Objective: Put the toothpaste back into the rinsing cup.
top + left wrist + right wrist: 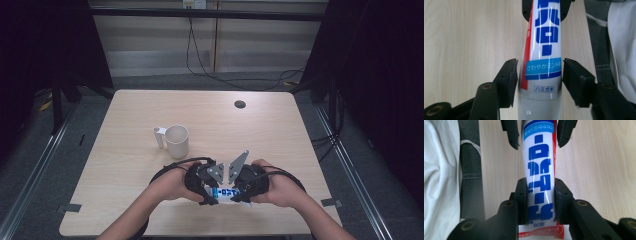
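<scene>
Clamping the toothpaste tube (540, 185) near its flat tail, my right gripper (540, 195) keeps it steady just above the counter (125, 150); my left gripper (539, 75), at 9 o'clock, has fingers (507, 80) parted, straddling the cap end, ready to take the cap. The mug (176, 141) waits at 11 o'clock.

The toothpaste tube (544, 50) reads "さわやかミント" and "ハミガキ".

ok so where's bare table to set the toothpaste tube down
Bare wood lies right of the cup, out to the table edge, and behind it up to the round hole. The near middle is crowded: both grippers hold the toothpaste tube there.
</scene>
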Available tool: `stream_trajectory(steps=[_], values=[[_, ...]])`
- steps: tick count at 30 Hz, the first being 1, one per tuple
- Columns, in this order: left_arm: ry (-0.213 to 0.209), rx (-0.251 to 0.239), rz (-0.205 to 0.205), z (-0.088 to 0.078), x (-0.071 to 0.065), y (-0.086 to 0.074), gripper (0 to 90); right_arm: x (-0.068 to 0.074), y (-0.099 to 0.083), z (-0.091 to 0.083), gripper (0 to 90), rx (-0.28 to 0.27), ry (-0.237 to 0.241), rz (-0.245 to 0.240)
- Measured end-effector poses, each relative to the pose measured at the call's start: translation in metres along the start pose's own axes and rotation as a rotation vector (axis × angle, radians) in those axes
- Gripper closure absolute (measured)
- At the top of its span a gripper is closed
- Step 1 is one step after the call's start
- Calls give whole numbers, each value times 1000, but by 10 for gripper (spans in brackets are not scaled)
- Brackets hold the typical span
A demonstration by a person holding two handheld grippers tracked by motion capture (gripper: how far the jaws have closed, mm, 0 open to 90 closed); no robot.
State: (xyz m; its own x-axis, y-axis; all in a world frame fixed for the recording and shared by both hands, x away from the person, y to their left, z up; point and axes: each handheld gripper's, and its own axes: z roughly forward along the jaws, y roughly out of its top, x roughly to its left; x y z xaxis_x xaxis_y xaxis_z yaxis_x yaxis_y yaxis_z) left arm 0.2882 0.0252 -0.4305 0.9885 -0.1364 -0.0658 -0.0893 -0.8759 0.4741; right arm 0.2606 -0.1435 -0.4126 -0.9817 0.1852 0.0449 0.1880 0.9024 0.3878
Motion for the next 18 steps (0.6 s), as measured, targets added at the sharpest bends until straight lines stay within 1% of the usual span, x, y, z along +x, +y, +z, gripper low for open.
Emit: stream_trajectory(steps=[1,2,3,4,5,6,7,8,10,11,13,14,15,16,18], values=[[-2,8,-6,1,0,0,477,0,1,0,693,-3,-16,-3],[-2,8,-8,2,0,0,488,1,2,0,693,0,-16,0],[-4,6,-4,3,0,0,493,2,2,0,693,6,0,8],[1,-9,-6,3,0,0,503,2,3,0,693,-2,1,5],[-3,-12,-9,4,0,0,510,2,4,0,693,-5,-3,9],[-3,-16,8,4,1,0,520,2,4,-1,693,-3,0,14],[-4,-18,-13,4,0,0,525,2,5,-1,693,-12,-1,5],[1,-16,-21,4,-1,0,528,3,5,-1,693,-6,2,10],[-28,-3,-30,3,0,1,544,2,6,-1,692,-13,1,3],[-36,-4,-42,3,-1,1,556,2,6,-1,690,-14,12,3],[-25,-2,-37,2,-1,1,575,2,6,-1,685,-18,11,-8],[-30,-3,-42,1,-1,1,583,1,6,-2,681,-19,15,-8],[-31,-4,-47,1,-2,1,589,1,6,-2,676,-23,18,5],[-34,-7,-52,1,-3,0,594,1,6,-3,673,-30,26,7],[-41,-11,-50,-1,-3,-1,603,1,5,-4,662,-44,37,6]])
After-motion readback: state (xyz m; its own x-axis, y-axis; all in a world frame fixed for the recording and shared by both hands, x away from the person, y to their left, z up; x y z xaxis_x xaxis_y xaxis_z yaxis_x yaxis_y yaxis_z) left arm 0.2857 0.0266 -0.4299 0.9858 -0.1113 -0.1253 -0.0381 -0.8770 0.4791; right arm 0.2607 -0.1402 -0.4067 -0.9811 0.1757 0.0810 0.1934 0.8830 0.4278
